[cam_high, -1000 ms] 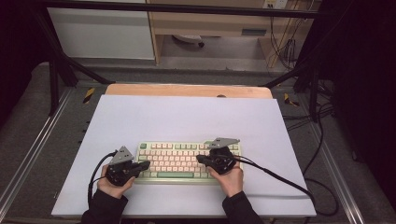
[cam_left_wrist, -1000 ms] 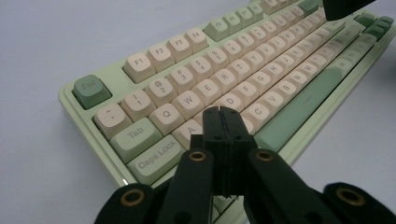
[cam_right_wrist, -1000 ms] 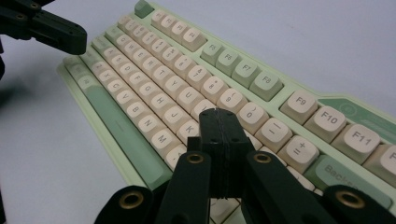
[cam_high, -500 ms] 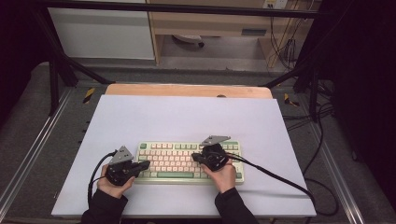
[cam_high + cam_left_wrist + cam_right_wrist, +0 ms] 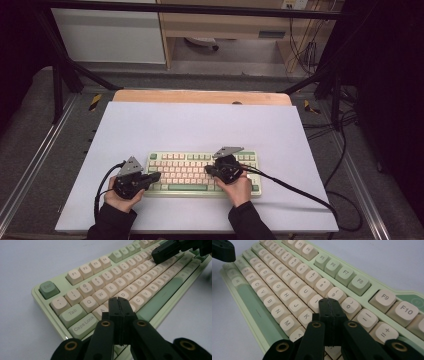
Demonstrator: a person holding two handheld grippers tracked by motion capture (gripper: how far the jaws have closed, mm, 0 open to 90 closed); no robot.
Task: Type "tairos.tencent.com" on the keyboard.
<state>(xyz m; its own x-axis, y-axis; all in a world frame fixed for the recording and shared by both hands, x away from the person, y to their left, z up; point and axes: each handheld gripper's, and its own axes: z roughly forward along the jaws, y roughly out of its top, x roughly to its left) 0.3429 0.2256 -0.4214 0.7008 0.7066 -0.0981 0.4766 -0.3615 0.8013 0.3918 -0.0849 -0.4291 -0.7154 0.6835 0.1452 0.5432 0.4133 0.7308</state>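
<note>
One hand-held gripper (image 5: 209, 170) farther left now.

Pale lavender mat (image 5: 200, 125) covers the light wooden bench (image 5: 200, 96). Beyond the bench: grey carpet floor (image 5: 225, 70), white cabinet panel (image 5: 107, 35), tan wooden desk (image 5: 225, 22). Black cables (image 5: 345, 145) right of the bench. Black frame bars (image 5: 55, 70) left. Dim surroundings.

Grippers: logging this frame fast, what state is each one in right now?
Left gripper: closed, holding nothing, tips over the keyboard near the A and S keys.
Right gripper: closed, holding nothing, tips over the I, O and K keys.
</note>
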